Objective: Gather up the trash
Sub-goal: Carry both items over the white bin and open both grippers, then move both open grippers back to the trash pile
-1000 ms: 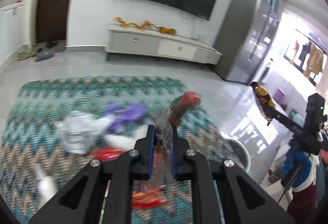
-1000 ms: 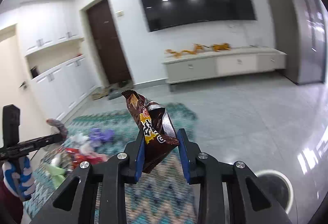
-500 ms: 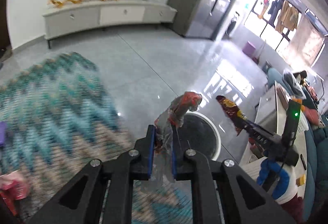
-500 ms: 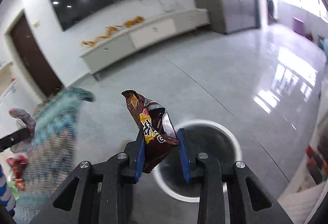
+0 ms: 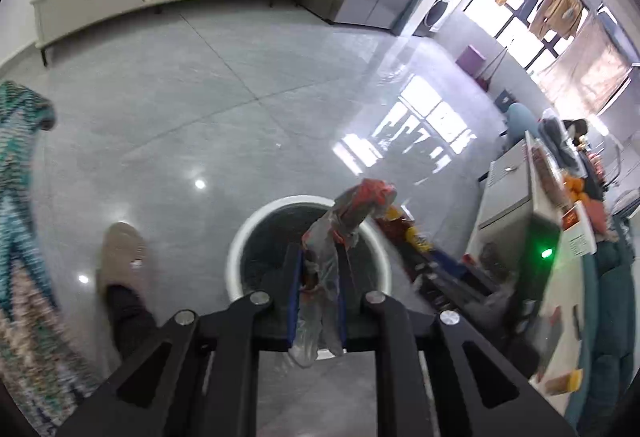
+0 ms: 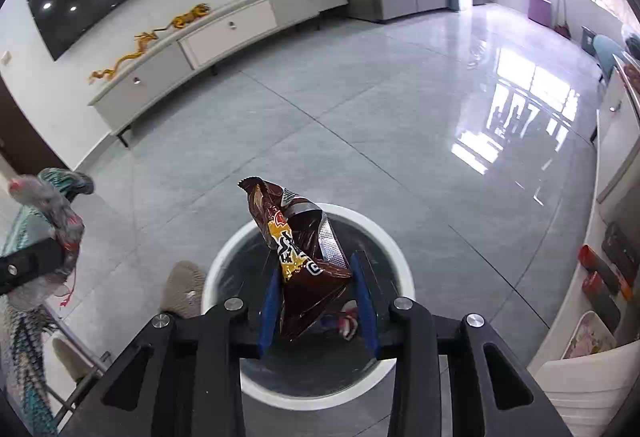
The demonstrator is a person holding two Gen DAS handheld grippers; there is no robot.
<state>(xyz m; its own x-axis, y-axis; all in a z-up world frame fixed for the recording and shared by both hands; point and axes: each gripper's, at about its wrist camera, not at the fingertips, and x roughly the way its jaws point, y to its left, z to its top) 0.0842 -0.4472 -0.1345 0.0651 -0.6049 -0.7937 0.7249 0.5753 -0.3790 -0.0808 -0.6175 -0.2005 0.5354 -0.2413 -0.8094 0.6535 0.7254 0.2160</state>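
My left gripper [image 5: 318,257] is shut on a crumpled clear plastic wrapper with red print [image 5: 344,221] and holds it above the round white-rimmed trash bin [image 5: 240,249]. My right gripper [image 6: 316,267] is shut on a brown snack bag with yellow lettering [image 6: 298,253], held right over the same bin [image 6: 402,261]. Some trash lies inside the bin [image 6: 346,321]. The right gripper with its bag [image 5: 404,233] shows to the right in the left wrist view. The left gripper with its wrapper [image 6: 60,221] shows at the left edge of the right wrist view.
The bin stands on a grey tiled floor. A beige slipper [image 5: 122,253] and a leg are left of the bin. The zigzag rug [image 5: 16,197] lies further left. A white cabinet [image 5: 516,197] with clutter stands to the right. A low TV console [image 6: 224,33] lines the far wall.
Both grippers have swung away from the rug with its litter and come down over the bin, which now sits right under the held wrapper and snack bag.
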